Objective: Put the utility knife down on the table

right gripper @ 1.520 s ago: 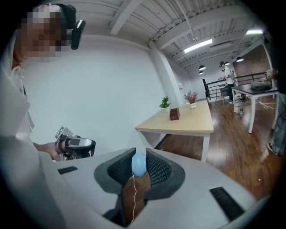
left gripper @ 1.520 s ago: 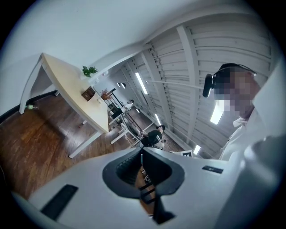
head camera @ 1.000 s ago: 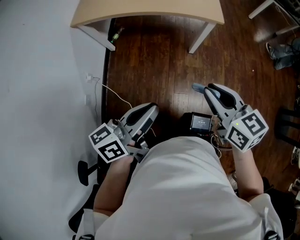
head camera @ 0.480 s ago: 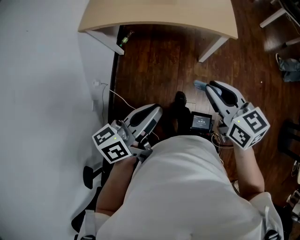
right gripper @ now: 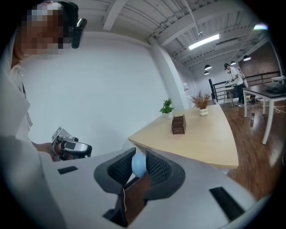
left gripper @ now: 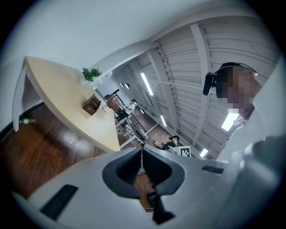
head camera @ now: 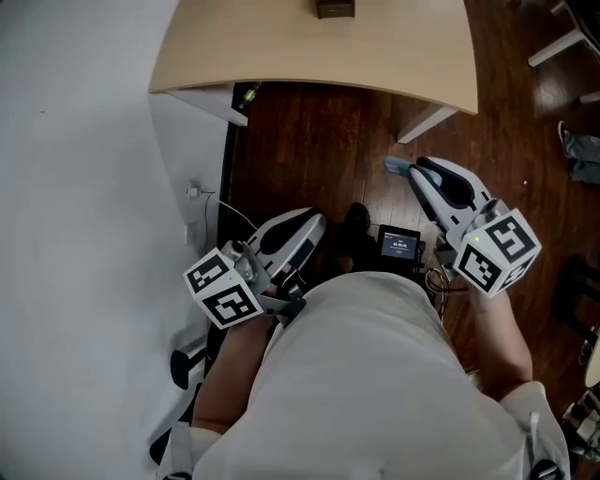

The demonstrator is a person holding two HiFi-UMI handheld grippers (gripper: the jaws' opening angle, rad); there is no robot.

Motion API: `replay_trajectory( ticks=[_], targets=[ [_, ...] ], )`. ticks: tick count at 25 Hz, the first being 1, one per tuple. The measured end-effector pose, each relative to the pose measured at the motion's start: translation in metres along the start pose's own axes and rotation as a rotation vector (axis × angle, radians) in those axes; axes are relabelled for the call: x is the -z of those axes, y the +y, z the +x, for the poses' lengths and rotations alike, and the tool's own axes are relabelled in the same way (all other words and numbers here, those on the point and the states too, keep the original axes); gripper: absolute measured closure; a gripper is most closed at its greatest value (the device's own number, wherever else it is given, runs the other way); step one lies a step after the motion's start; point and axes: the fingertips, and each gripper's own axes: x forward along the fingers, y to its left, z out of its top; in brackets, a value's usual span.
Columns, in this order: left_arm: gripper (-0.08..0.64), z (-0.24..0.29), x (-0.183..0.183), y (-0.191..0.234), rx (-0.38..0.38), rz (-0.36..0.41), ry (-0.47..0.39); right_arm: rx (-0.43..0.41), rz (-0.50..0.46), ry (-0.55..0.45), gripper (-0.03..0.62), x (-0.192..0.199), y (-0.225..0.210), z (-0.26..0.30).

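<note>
**Counter [head camera: 319, 52] slides nearer, utility knife [right gripper: 138, 165] pinched in the right tongs [right gripper: 139, 157]**

Closer comes the counter in the head view. Half a second ago only its near strip showed. Now more of the top is in, and a brown box [head camera: 335, 7] peeks in at the upper edge.

Over on the left, the left tongs [left gripper: 142, 154] are clenched tip to tip with nothing between them. They are held low beside the person's white shirt, near the wall [head camera: 84, 187].

Moving right, the right tongs are gripping the utility knife, a pale blue rounded end squeezed between the dark pads. From above, that blue end pokes out past the tips over the wooden floor [head camera: 319, 141]. So the knife is up in the air, well apart from the counter, not lying on it.

Danger watch: only a small bit of the knife shows in the grip, so my read is that it could pivot or slip out on the way. If it is let go short of the edge, it drops to the floor. Set too near the rim, it could tip off, and set too far in, it could knock the box. Whether the blade is out, I can't tell.

Against the earlier frames, both tongs sit much as they did, with the same clench and the same blue end. In both gripper views the counter looms larger than it did 1.5 seconds ago, and the box and a small plant [right gripper: 166, 107] are nearer.
</note>
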Motion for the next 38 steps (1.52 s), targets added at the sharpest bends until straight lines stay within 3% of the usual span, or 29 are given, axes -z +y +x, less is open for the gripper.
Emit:
replay_trajectory(
  ticks=[16,23,30,38],
  targets=[
    [0.555,0.001,-0.007,-0.007,0.05,0.05,-0.035,0.014,-0.062,-0.025,0.518,-0.008,0.006,-0.006],
    [0.555,0.004,-0.008,-0.011,0.079,0.084,-0.002,0.056,-0.064,-0.077,0.518,-0.013,0.007,-0.02],
    [0.555,0.001,-0.012,-0.012,0.017,0.113,-0.012,0.007,-0.055,-0.093,0.518,-0.015,0.007,-0.018],
    [0.555,0.002,-0.014,-0.017,0.058,0.179,0.002,0.046,-0.072,-0.141,0.518,-0.012,0.012,-0.032]
  ],
)
